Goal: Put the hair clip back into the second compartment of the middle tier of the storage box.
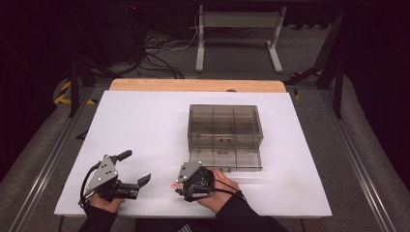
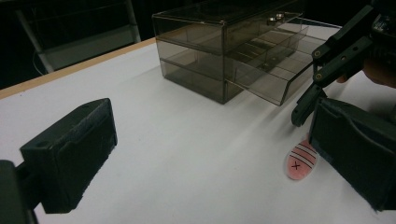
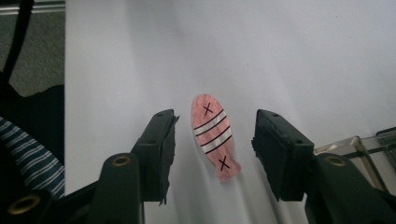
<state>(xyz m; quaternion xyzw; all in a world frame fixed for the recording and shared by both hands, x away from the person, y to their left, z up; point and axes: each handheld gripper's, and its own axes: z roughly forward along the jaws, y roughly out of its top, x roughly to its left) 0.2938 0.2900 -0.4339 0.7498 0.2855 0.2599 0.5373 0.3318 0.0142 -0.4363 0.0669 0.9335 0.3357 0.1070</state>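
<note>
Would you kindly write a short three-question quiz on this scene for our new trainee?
1. True or false: the right gripper already pinches the pink fish-shaped piece.
2. Which drawer of the clear drawer box is pulled out: A top, B bottom?
3. Fill in: the left gripper has its jaws ____.

Key:
1. False; the piece lies flat on the white table between the jaws, with a gap on each side.
2. B.
3. Open, with nothing between them.

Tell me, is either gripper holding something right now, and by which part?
Nothing is held. The right gripper straddles the pink fish-shaped piece on the table, jaws clear of both its sides. The left gripper is open.
</note>
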